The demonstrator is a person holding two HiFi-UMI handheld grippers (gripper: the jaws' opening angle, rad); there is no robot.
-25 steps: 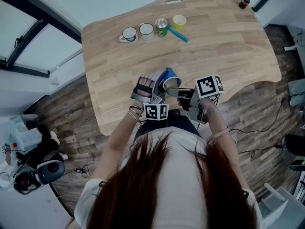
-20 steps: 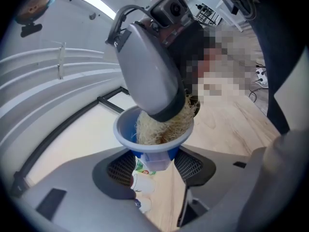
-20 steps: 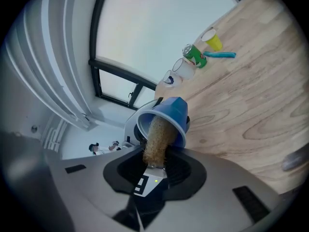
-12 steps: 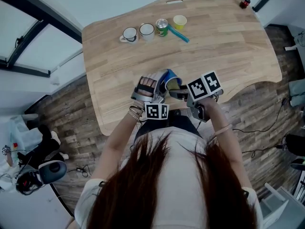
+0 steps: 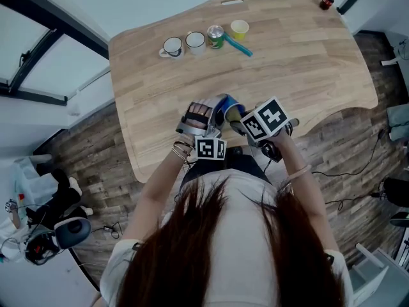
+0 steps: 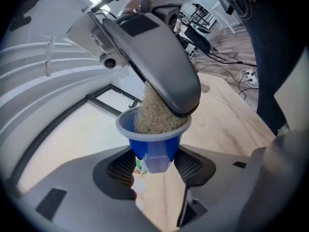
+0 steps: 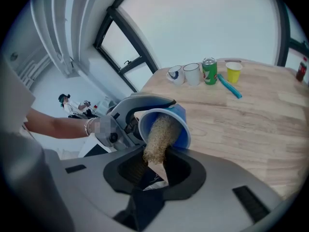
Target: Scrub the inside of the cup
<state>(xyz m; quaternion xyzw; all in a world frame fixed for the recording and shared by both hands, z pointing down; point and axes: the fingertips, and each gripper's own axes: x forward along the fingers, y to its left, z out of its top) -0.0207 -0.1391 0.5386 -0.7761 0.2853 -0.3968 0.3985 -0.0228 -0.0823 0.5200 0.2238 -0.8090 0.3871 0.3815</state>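
A blue cup [image 5: 225, 106] is held above the table's near edge, tipped on its side, with my left gripper [image 5: 211, 119] shut on its base. In the left gripper view the pads [image 6: 189, 166] press both sides of the cup [image 6: 153, 144]. My right gripper [image 5: 240, 124] is shut on a beige scrub sponge [image 7: 156, 140], whose far end sits inside the cup [image 7: 175, 124]. The sponge [image 6: 153, 114] fills the cup's mouth, under one grey finger [image 6: 164, 66] of the right gripper. The cup's bottom inside is hidden.
At the table's far side stand two white mugs [image 5: 172, 46] [image 5: 195, 41], a green can [image 5: 216, 36] and a yellow cup [image 5: 240, 28], with a teal stick [image 5: 238, 45] lying beside them. A red-capped bottle [image 5: 327, 2] stands at the far right corner. Wooden tabletop [image 5: 307, 62] spreads between.
My right gripper has shifted left toward the cup and rolled, its marker cube now tilted. The sponge sits deeper in the cup. The left gripper has stayed put.
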